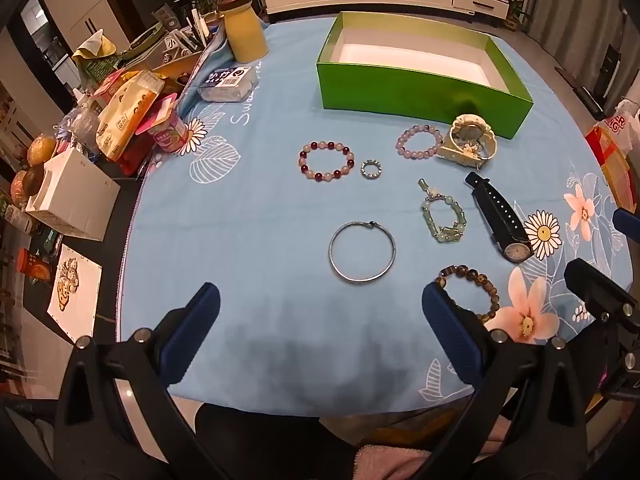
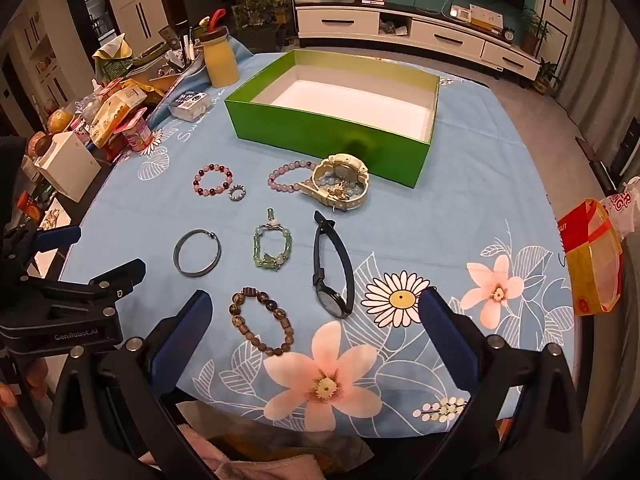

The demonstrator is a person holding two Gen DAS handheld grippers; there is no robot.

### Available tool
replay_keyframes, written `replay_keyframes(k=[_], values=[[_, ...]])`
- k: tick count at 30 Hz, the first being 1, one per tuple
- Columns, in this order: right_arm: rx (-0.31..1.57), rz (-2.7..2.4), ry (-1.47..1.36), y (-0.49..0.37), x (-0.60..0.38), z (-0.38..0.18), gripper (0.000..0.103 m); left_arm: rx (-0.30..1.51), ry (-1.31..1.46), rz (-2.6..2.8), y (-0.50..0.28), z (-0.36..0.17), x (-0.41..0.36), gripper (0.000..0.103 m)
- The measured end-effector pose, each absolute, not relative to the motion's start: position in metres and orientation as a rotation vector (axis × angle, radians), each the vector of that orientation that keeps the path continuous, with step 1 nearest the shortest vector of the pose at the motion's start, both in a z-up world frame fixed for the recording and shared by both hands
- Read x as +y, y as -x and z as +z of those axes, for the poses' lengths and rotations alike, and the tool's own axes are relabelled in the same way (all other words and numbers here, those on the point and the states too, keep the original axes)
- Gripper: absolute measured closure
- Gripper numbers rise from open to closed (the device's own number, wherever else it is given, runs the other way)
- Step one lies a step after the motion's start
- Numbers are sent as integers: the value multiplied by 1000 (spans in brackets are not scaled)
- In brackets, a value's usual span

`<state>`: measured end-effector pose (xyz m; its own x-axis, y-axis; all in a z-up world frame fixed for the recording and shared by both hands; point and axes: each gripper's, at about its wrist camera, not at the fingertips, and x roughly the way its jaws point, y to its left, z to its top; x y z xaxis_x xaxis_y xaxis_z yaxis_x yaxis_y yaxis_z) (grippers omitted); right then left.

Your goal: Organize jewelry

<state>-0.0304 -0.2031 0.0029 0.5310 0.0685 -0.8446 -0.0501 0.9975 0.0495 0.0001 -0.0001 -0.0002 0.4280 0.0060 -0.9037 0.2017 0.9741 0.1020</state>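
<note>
Both grippers hang over the near edge of the surface with their jaws spread wide and nothing between them: the left gripper above bare cloth, the right gripper above the printed flowers. The jewelry lies loose on the blue cloth between them and the empty green box at the far side. The likeliest trouble, I judge, is with flat pieces. The silver bangle and the small ring lie flush on soft cloth, so closing jaws may pinch fabric or skid the piece away. The brown bead bracelet, nearest the near edge, could be nudged off toward the person's lap. The white watch touches the lilac bead bracelet and has small trinkets inside its loop, so lifting it may drag or spill them. The black watch, green stone bracelet and red-and-pink bead bracelet may dangle and catch the box wall.
</note>
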Motion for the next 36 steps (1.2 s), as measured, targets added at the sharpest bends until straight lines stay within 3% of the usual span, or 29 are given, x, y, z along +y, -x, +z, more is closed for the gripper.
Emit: replay_keyframes(k=[36], values=[[1023, 71, -25, 28, -201, -2, 1, 1085, -242, -119, 3, 5, -3, 2]])
